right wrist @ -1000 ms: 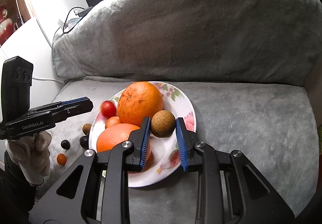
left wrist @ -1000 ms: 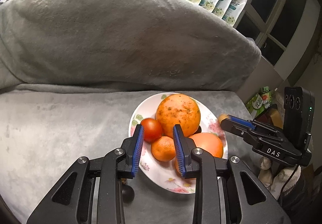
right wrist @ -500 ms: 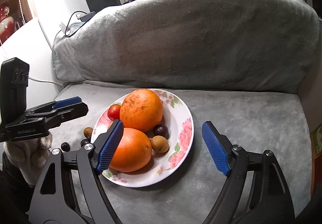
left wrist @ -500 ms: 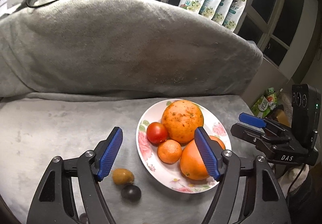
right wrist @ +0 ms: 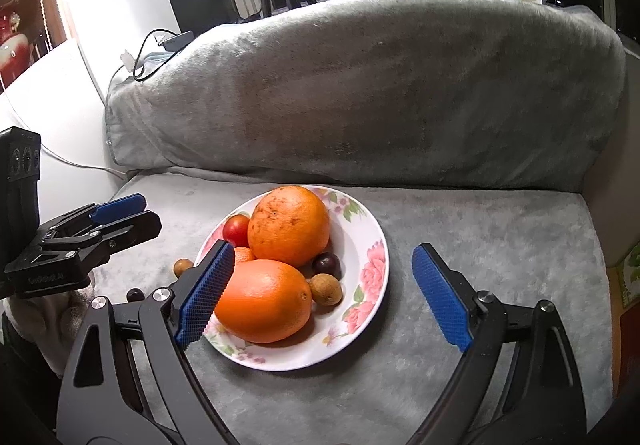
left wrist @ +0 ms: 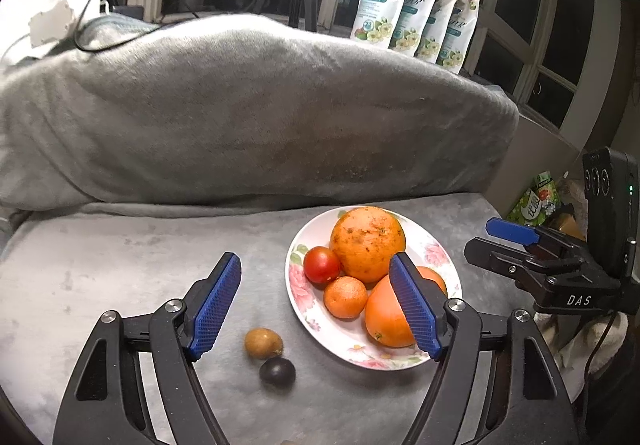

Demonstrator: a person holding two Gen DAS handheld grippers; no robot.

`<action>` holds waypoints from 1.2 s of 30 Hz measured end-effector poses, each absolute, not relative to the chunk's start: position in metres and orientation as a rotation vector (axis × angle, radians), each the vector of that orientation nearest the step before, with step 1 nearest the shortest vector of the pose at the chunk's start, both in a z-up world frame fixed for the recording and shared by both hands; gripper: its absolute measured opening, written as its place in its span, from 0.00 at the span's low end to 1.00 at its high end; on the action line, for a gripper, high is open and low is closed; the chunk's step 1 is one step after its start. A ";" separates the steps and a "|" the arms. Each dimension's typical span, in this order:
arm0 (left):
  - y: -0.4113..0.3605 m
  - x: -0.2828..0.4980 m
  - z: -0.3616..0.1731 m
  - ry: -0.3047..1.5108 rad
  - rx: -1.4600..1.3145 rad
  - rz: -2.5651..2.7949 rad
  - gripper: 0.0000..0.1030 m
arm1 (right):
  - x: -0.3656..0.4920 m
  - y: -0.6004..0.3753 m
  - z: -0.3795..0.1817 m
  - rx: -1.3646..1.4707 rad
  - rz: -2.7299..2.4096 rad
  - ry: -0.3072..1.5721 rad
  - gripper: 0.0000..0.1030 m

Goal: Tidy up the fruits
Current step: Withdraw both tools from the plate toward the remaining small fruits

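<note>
Gaping wide, both hand-held grippers [left wrist: 316, 309] [right wrist: 340, 293] flank plate [right wrist: 372, 245].

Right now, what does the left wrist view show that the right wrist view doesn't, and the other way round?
Only the left wrist view shows the small mandarin whole; in the right wrist view a finger mostly hides it. Only the right wrist view shows a dark plum and a brown longan on the plate. Both show the floral plate with two big oranges and a tomato, two small fruits lying on the grey cushion, and both grippers, left gripper and right gripper, open.
</note>
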State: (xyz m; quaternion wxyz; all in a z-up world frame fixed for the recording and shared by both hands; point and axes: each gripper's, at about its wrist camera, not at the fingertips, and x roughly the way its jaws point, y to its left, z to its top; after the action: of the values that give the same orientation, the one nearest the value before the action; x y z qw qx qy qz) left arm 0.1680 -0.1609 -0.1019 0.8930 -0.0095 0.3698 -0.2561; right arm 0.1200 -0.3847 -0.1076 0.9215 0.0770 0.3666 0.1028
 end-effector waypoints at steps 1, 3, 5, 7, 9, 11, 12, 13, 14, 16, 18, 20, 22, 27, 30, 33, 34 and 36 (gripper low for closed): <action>-0.160 0.166 -0.100 0.760 -0.015 -0.527 0.75 | 0.119 -0.384 -0.107 0.156 0.211 0.752 0.90; -0.157 0.162 -0.097 0.748 -0.011 -0.521 0.75 | 0.117 -0.382 -0.105 0.153 0.212 0.748 0.90; -0.153 0.159 -0.095 0.743 -0.012 -0.516 0.75 | 0.114 -0.380 -0.103 0.148 0.218 0.736 0.90; -0.149 0.156 -0.092 0.736 -0.012 -0.511 0.75 | 0.112 -0.377 -0.101 0.143 0.223 0.727 0.90; -0.143 0.152 -0.089 0.730 -0.013 -0.507 0.75 | 0.109 -0.373 -0.098 0.134 0.232 0.710 0.90; -0.136 0.148 -0.086 0.723 -0.017 -0.500 0.75 | 0.106 -0.368 -0.096 0.122 0.237 0.695 0.90; -0.133 0.146 -0.086 0.721 -0.018 -0.497 0.75 | 0.104 -0.365 -0.094 0.115 0.242 0.688 0.90; -0.128 0.144 -0.084 0.722 -0.019 -0.494 0.75 | 0.103 -0.362 -0.093 0.108 0.246 0.680 0.90; -0.125 0.142 -0.083 0.721 -0.022 -0.490 0.75 | 0.102 -0.360 -0.092 0.103 0.251 0.674 0.90; -0.114 0.139 -0.080 0.712 -0.028 -0.467 0.75 | 0.099 -0.355 -0.090 0.098 0.265 0.657 0.90; -0.105 0.137 -0.077 0.705 -0.032 -0.442 0.75 | 0.094 -0.350 -0.087 0.094 0.286 0.637 0.90; -0.094 0.135 -0.075 0.700 -0.037 -0.415 0.75 | 0.091 -0.344 -0.085 0.088 0.302 0.616 0.90; -0.083 0.134 -0.075 0.700 -0.047 -0.391 0.75 | 0.088 -0.337 -0.084 0.079 0.320 0.606 0.90; -0.055 0.125 -0.082 0.710 -0.080 -0.345 0.75 | 0.084 -0.316 -0.085 0.051 0.386 0.617 0.90; -0.043 0.119 -0.090 0.730 -0.101 -0.329 0.75 | 0.084 -0.300 -0.090 0.016 0.423 0.636 0.90; -0.034 0.111 -0.099 0.749 -0.108 -0.316 0.75 | 0.082 -0.284 -0.097 -0.016 0.458 0.656 0.90; -0.031 0.107 -0.101 0.754 -0.111 -0.313 0.74 | 0.082 -0.280 -0.099 -0.024 0.464 0.660 0.90; -0.027 0.101 -0.106 0.767 -0.114 -0.312 0.74 | 0.081 -0.272 -0.104 -0.025 0.491 0.672 0.90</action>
State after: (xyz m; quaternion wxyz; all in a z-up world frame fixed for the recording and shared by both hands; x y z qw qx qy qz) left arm 0.1009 -0.0273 -0.1056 0.9139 -0.0556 0.3724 -0.1516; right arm 0.0813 -0.2715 -0.1042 0.9147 -0.0119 0.3262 0.2384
